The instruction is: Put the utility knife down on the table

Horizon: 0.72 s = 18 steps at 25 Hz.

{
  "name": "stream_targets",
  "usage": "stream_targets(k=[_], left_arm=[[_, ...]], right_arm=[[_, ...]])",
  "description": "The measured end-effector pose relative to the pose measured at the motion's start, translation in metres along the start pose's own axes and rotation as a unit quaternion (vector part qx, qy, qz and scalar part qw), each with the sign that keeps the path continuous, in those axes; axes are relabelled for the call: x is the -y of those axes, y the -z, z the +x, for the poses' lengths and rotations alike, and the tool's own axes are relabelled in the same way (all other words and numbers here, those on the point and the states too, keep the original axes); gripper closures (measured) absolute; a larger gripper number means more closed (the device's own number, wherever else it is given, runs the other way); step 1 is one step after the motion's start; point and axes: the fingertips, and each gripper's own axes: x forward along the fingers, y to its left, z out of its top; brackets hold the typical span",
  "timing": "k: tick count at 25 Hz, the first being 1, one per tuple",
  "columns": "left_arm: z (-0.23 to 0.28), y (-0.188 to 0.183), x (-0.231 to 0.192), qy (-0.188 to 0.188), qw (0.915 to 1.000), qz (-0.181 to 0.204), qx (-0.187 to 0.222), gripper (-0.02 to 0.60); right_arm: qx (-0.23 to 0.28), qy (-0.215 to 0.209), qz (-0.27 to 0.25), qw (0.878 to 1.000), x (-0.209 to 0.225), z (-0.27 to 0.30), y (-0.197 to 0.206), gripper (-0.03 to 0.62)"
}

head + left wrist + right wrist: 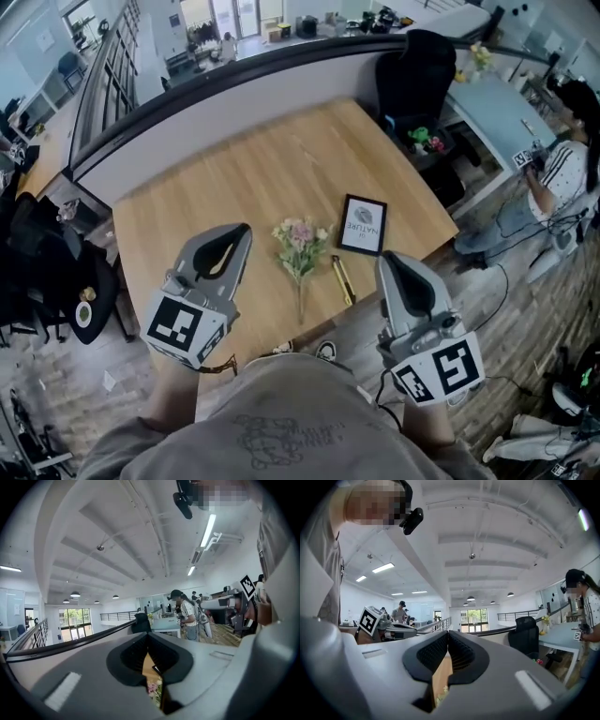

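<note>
Office floor is spreading out all around, and the wooden table is sitting below me with a curved partition running along its far edge. A black chair is standing at the table's far right corner.

I am holding the left gripper over the near left part of the table, its jaws pressed together at the tips with nothing between them. I am holding the right gripper over the near right edge, closed and empty too.

A black picture frame is lying right of centre. A small bunch of flowers is lying just left of it, stems pointing near. The utility knife is lying flat on the table between the flowers and the right gripper, apart from both.
</note>
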Motion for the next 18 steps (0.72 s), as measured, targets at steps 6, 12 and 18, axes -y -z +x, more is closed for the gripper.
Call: stream_targets(k=[6, 12, 18], left_arm=[[-0.002, 0.038, 0.013, 0.009, 0.9992, -0.015, -0.035, 0.583], [-0.003, 0.042, 0.020, 0.015, 0.9991, -0.015, -0.038, 0.583], [-0.008, 0.046, 0.020, 0.012, 0.9989, -0.017, -0.043, 0.583]], right_arm=[[-0.044, -0.003, 0.007, 0.999, -0.003, 0.006, 0.040, 0.582], [-0.061, -0.008, 0.021, 0.998, -0.006, 0.007, 0.057, 0.582], [-0.071, -0.008, 0.023, 0.997, -0.008, 0.005, 0.062, 0.582]])
